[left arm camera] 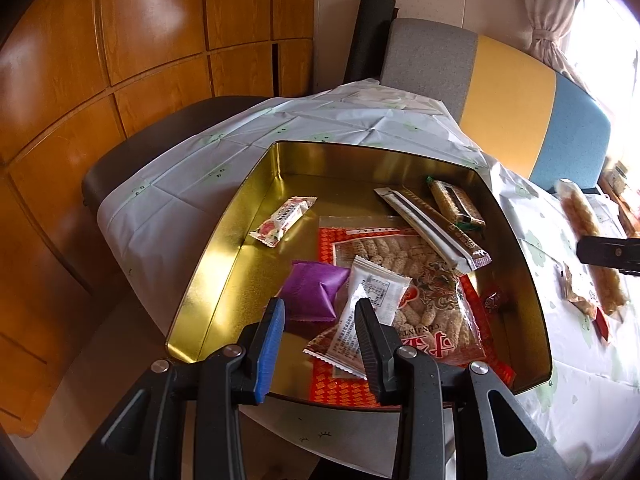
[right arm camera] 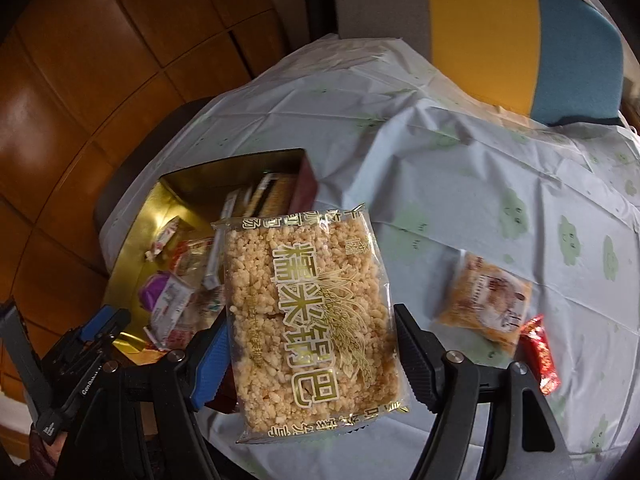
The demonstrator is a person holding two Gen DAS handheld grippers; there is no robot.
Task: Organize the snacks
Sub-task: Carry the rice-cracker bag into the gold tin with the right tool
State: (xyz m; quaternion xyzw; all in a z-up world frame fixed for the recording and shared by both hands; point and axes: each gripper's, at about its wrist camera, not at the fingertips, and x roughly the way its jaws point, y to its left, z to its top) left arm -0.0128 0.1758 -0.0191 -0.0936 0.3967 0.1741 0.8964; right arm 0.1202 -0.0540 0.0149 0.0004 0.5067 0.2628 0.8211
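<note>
Rice pack [right arm camera: 308, 320] pinched btwn right gripper [right arm camera: 308, 340] fingers, prob. bound for tin [left arm camera: 224, 264]; left gripper [left arm camera: 320, 320] spread, empty.

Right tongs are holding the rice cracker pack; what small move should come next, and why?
Probably carry the rice cracker pack left over the gold tin and let it go there. The right tongs grip it above the tablecloth, outside the tin, where other snacks already lie. The left tongs hang open over the tin, holding nothing.

Tin [left arm camera: 224, 264] on the table's left part, several snack packets [left arm camera: 370, 292] inside, rice cracker pack [right arm camera: 308, 320] just right of the tin, two small packets [right arm camera: 486, 300] farther right, chair [left arm camera: 512, 112] behind
</note>
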